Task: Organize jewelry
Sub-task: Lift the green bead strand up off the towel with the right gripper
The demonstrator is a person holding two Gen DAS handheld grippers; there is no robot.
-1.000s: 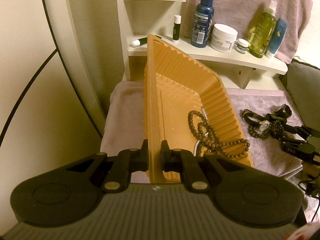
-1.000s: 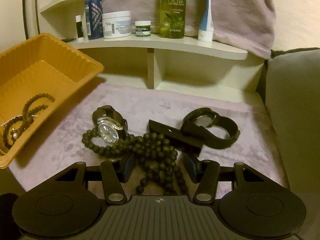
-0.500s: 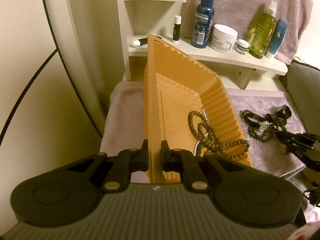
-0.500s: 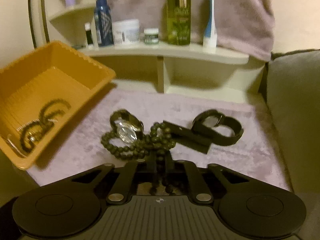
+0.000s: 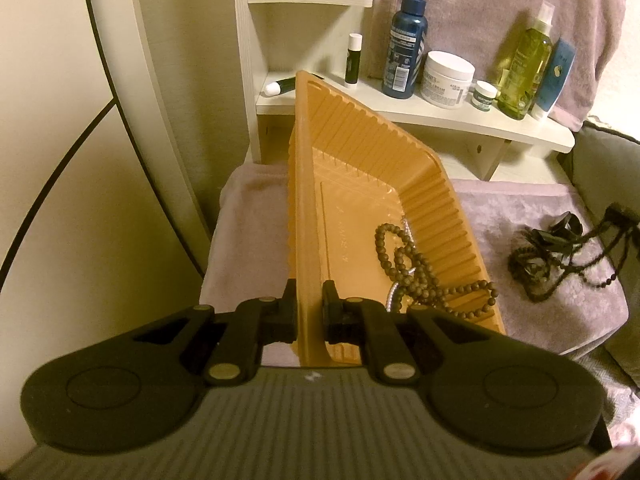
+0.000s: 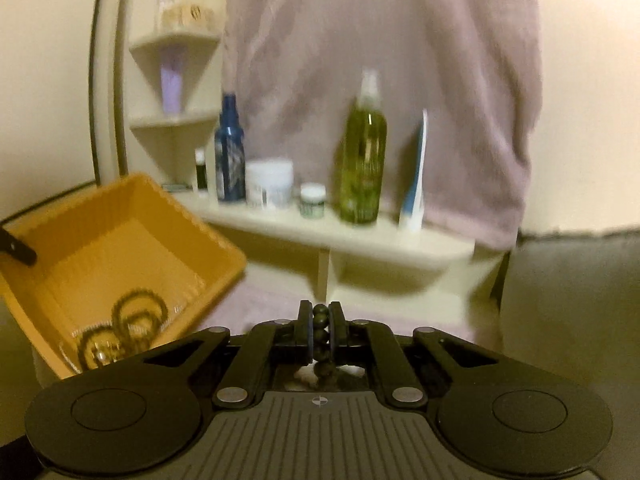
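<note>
We are clamping the orange tray's rim with our left gripper; our right gripper, beside it, is pinching the dark bead string.

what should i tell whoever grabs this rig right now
Left gripper: jaws shut on the near wall of the orange tray, holding it tilted.
Right gripper: jaws shut on a dark bead strand, lifted off the cloth.
Done: beaded pieces already lie in the tray.
Left: drop the held strand in, then move the dark pile on the cloth.
</note>
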